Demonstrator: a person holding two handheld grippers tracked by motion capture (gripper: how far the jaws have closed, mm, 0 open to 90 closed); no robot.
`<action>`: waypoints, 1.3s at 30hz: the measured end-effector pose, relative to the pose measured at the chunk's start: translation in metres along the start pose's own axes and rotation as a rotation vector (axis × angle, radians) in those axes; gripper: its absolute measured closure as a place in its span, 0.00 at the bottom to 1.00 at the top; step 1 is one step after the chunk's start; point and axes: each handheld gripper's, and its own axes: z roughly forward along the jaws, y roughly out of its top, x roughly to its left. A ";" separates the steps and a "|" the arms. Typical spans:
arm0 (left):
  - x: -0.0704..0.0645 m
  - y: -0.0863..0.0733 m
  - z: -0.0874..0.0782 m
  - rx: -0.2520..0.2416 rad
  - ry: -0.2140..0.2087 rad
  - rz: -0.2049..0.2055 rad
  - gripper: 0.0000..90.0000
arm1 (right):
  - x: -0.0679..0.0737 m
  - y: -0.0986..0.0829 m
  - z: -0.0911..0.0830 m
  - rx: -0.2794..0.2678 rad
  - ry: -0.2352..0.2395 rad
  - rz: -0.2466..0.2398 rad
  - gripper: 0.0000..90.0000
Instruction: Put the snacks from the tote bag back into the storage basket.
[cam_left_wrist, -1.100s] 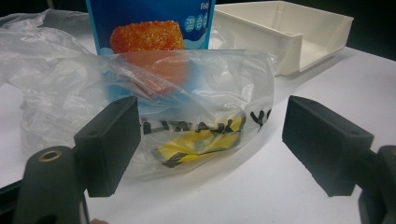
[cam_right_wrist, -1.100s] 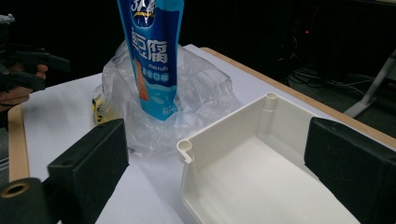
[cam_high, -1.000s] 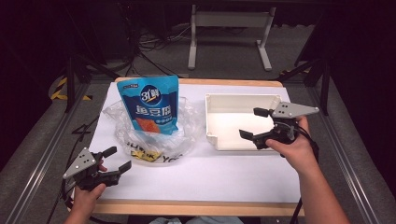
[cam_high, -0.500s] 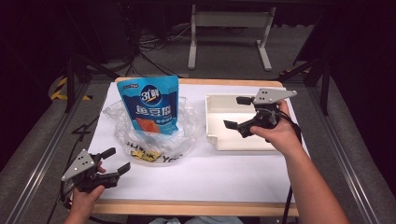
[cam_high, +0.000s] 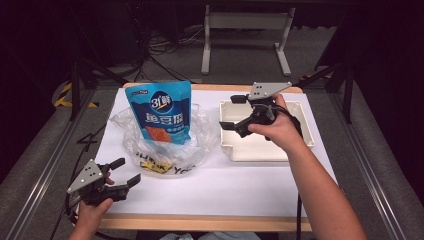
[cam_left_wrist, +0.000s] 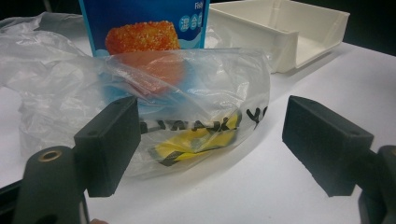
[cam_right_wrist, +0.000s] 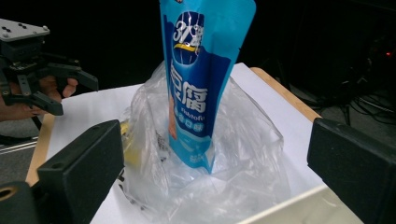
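Both grippers' jaws wide and empty; right gripper (cam_high: 234, 113) should close in level on the blue pouch (cam_high: 161, 112), left gripper (cam_high: 121, 173) pinning the plastic bag (cam_high: 200, 145).

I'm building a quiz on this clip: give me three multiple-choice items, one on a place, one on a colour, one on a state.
1. Where does the pouch stand?
A. in the tray
B. in the clear bag
C. on the floor

2. What colour is the tray?
A. white
B. red
C. green

3. How stand the jaws of the left gripper?
A. shut on the bag
C. shut on the pouch
B. open, holding nothing

Answers:
1 B: the plastic bag wraps its base.
2 A: its walls are off-white.
3 B: the left gripper view shows a wide gap between its jaws.
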 end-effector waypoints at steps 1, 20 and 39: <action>0.000 0.000 0.000 -0.005 0.001 -0.001 0.22 | -0.001 0.002 0.003 0.000 0.011 -0.001 0.05; 0.001 0.000 0.001 -0.008 -0.002 0.000 0.22 | -0.018 0.022 0.045 -0.008 0.020 -0.019 0.05; 0.002 0.000 0.000 -0.020 0.009 -0.011 0.22 | -0.021 0.021 0.104 -0.045 0.036 0.016 0.05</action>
